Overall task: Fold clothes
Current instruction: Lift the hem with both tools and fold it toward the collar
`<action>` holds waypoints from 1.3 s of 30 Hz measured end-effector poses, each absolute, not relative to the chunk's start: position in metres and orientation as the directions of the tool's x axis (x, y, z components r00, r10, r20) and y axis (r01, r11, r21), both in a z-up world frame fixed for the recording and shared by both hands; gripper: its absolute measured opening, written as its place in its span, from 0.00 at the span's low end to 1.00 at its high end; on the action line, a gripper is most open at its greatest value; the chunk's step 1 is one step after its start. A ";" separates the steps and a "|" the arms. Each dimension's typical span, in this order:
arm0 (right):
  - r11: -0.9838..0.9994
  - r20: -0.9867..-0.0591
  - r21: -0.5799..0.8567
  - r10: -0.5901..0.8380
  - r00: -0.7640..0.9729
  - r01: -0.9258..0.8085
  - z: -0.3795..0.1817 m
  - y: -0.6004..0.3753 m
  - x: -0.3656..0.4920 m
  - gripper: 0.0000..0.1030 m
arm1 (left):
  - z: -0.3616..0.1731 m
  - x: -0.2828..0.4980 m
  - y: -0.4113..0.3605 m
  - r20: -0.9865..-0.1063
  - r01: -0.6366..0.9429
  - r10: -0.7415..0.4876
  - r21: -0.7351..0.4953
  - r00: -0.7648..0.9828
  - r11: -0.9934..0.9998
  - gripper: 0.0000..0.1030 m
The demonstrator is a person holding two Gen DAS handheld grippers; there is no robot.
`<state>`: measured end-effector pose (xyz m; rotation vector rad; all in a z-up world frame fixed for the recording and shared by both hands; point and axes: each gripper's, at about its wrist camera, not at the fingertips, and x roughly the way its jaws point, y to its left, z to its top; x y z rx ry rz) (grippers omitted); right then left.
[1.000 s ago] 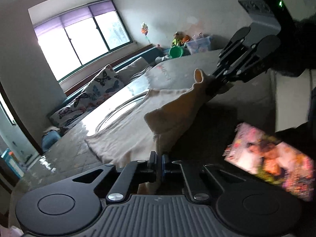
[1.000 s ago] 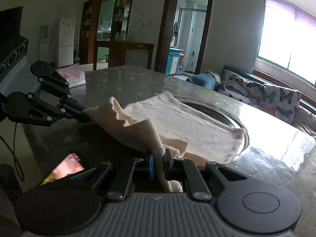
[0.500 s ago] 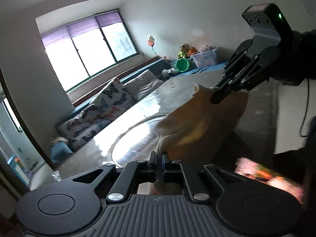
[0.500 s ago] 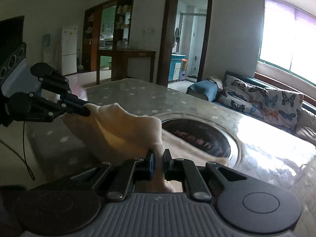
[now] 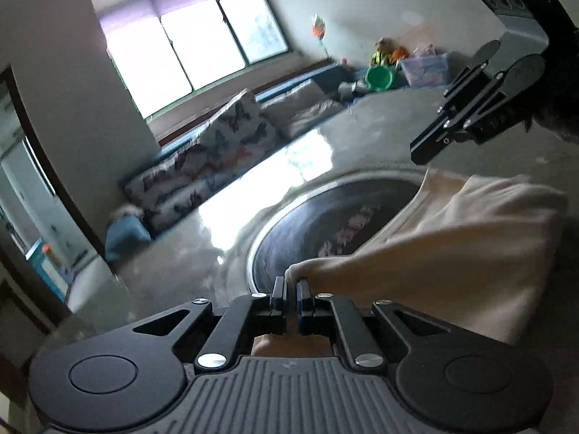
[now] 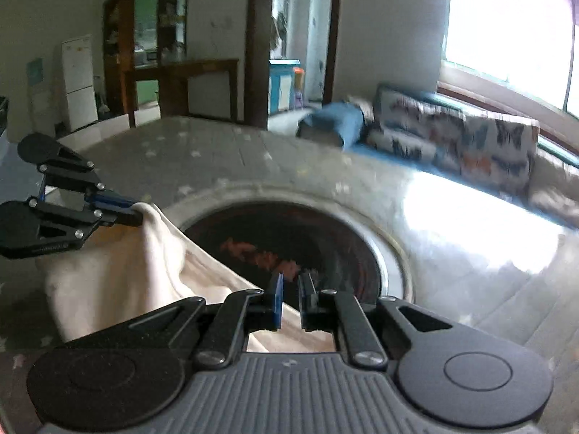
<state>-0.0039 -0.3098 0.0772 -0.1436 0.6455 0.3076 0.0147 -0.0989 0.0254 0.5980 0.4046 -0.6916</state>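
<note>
A cream garment [image 5: 452, 246] hangs stretched between my two grippers above the grey table [image 6: 253, 166]. At the bottom of the left wrist view, my left gripper [image 5: 291, 285] is shut on one corner. The right wrist view shows that same left gripper [image 6: 139, 217] pinching the corner at the left, with the garment [image 6: 119, 282] drooping below it. My right gripper [image 6: 289, 289] has its jaws nearly together, and cloth runs under and between their bases. From the left wrist view the right gripper [image 5: 416, 155] sits at the garment's upper edge.
A dark round inset [image 6: 289, 238] with a metal rim lies in the tabletop beneath the garment. Behind the table stands a sofa with butterfly cushions [image 5: 217, 166] under the window. A green bowl [image 5: 379, 77] and a plastic box [image 5: 427, 67] sit at the far end.
Both grippers have carried the garment off the tabletop and across toward the sofa side, uncovering the round inset. The phone at the table's edge has left the view.
</note>
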 end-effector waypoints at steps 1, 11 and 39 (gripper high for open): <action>0.944 -0.621 -0.015 0.250 0.743 -0.331 0.072 -0.311 -0.001 0.10 | 0.022 0.016 -0.098 -0.542 0.698 -0.468 0.371 0.698 0.612 0.06; 0.885 -0.675 0.187 0.431 0.599 -0.426 0.043 -0.309 0.005 0.30 | 0.016 0.011 -0.095 -0.566 0.714 -0.463 0.379 0.682 0.589 0.09; 0.955 -0.614 -0.028 0.218 0.758 -0.296 0.035 -0.295 0.015 0.11 | 0.008 0.029 -0.123 -0.536 0.639 -0.385 0.446 0.751 0.627 0.12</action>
